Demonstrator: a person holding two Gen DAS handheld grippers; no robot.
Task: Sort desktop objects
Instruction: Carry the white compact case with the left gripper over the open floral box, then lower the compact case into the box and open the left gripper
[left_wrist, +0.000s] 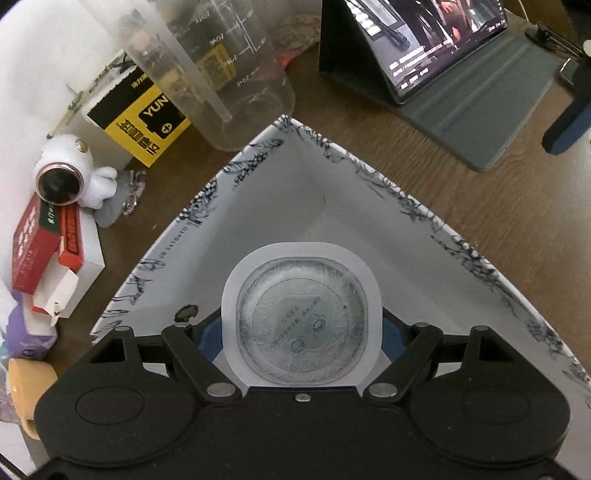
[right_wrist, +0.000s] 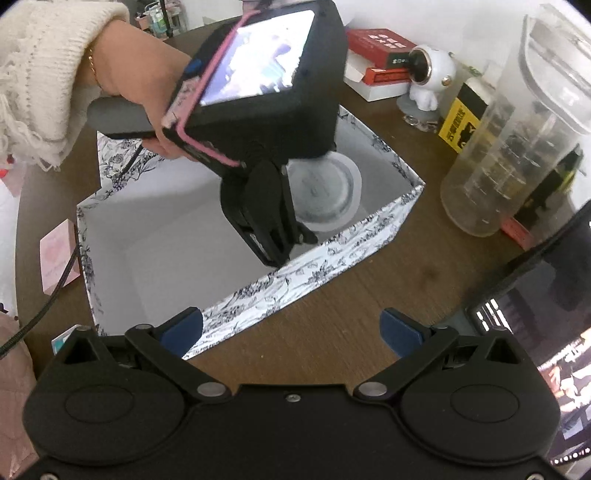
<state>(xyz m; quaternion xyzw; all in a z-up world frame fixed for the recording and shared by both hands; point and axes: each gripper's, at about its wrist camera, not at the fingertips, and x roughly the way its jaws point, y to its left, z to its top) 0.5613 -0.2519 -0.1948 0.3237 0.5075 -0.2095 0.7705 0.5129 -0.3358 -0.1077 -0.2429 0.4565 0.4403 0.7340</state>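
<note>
My left gripper is shut on a round sealed cup with a white foil lid and holds it inside an open white box with a black floral print, near its far corner. In the right wrist view the left gripper reaches down into the box with the cup at its tip. My right gripper is open and empty, above the brown table just in front of the box.
A clear measuring jug, a yellow-black carton, a white astronaut figure and red boxes stand by the box. A tablet on a grey stand sits at the right.
</note>
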